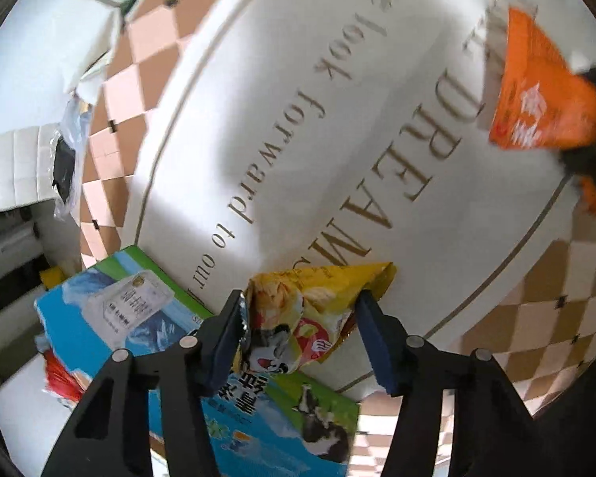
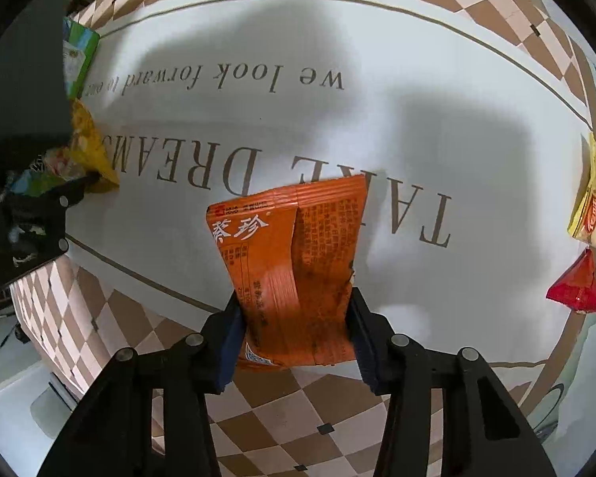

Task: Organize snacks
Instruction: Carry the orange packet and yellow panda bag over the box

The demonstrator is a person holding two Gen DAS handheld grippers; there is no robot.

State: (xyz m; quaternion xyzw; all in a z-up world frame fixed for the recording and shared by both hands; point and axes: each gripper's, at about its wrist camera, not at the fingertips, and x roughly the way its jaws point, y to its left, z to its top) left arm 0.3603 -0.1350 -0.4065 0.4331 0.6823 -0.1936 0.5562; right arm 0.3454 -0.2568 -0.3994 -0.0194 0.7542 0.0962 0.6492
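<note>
Surface: a white tablecloth with gold lettering and a brown-and-cream diamond border (image 2: 437,127) spreads under both claws; the words "we look forward" and "DREAM" read upside down ahead of them.
Room: a pale quilted seat or cushion (image 1: 20,167) lies far off to the left of the left claw, beyond the table edge.
Left claw (image 1: 302,330): narrowed onto a crinkled yellow snack bag with a cartoon figure (image 1: 298,310), its blue pads pressing the bag's sides; the bag hangs just above the cloth.
Right claw (image 2: 294,330): clamped on a flat orange foil sachet with white characters (image 2: 294,246), which stands up between the pads and leans forward over the cloth.
Box: a blue-and-green printed carton with a cow picture (image 1: 111,310) lies directly under and to the left of the left claw, touching the yellow bag.
Hidden: the carton's lower end is cut off by the claw's black arms; the right claw's view of the left claw is dark and blurred.
Around: a second yellow snack packet (image 2: 594,202) and a red triangular wrapper (image 2: 576,286) lie at the far right of the right claw, both partly cropped by the lens rim.
In the way: a crumpled clear plastic bag (image 1: 69,151) sits at the table edge, well left of the left claw.
</note>
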